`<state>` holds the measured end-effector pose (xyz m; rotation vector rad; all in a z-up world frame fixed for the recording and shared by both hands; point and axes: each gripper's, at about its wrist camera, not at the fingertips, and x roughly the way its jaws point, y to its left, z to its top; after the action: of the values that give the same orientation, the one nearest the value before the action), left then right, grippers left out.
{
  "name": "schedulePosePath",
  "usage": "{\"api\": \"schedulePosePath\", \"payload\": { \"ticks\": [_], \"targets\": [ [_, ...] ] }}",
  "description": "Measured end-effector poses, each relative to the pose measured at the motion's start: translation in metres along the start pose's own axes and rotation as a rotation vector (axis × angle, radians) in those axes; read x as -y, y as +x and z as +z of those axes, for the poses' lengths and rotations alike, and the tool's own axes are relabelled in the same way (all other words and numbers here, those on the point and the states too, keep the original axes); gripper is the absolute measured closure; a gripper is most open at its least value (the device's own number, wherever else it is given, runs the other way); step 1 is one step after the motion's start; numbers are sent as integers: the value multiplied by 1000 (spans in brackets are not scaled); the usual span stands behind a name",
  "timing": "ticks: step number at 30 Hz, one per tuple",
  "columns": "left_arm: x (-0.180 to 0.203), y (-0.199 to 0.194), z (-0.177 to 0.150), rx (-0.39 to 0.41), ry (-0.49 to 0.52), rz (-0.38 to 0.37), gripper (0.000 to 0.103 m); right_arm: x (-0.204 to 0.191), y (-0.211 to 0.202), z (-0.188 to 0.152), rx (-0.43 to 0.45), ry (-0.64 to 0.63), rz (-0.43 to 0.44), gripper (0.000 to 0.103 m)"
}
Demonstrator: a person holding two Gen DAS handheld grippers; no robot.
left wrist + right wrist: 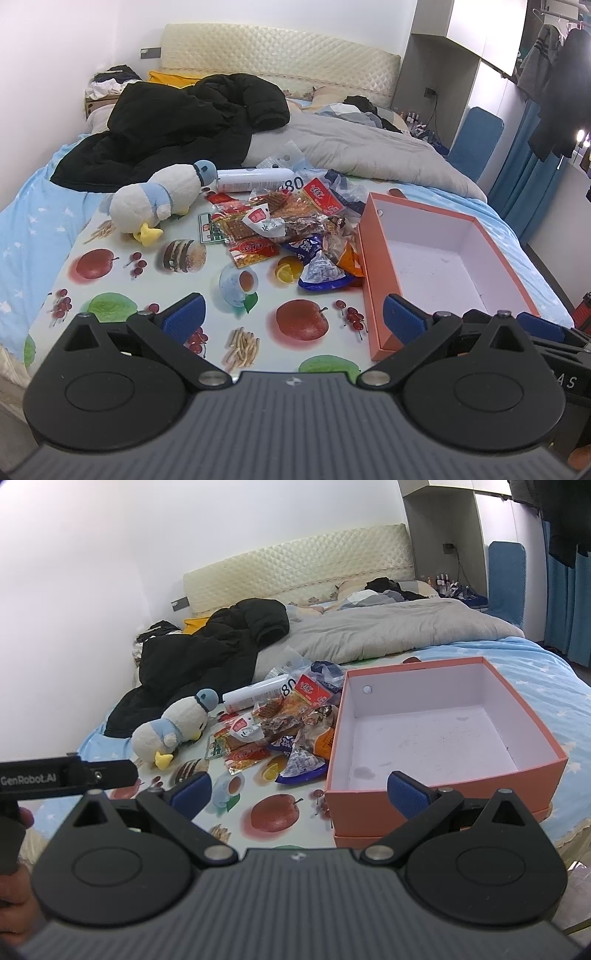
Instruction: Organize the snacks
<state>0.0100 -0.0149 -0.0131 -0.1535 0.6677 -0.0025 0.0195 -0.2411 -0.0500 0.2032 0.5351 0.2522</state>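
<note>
A heap of snack packets (284,229) (277,731) lies on the fruit-print board (147,280) (273,830) laid over the bed. To its right stands an orange box (373,266) (432,808) with a white inside and nothing in it. My left gripper (293,317) hovers open over the board's near edge, well short of the heap. My right gripper (299,794) is open too, its right finger (406,794) in front of the box's near wall. Neither holds anything.
A plush duck (159,201) (173,727) and a white spray can (255,179) (258,694) lie behind the heap. A black jacket (173,125) and grey quilt (351,147) cover the bed beyond. A hand (14,886) and the other gripper's body (66,775) show at left.
</note>
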Motion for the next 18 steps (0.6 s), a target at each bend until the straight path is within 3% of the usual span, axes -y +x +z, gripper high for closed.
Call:
{"api": "schedulePosePath", "payload": {
  "ticks": [18],
  "targets": [
    [0,3,-4,-4,-9,-22,0,1,3,-1,-8,4,-4,0]
  ]
}}
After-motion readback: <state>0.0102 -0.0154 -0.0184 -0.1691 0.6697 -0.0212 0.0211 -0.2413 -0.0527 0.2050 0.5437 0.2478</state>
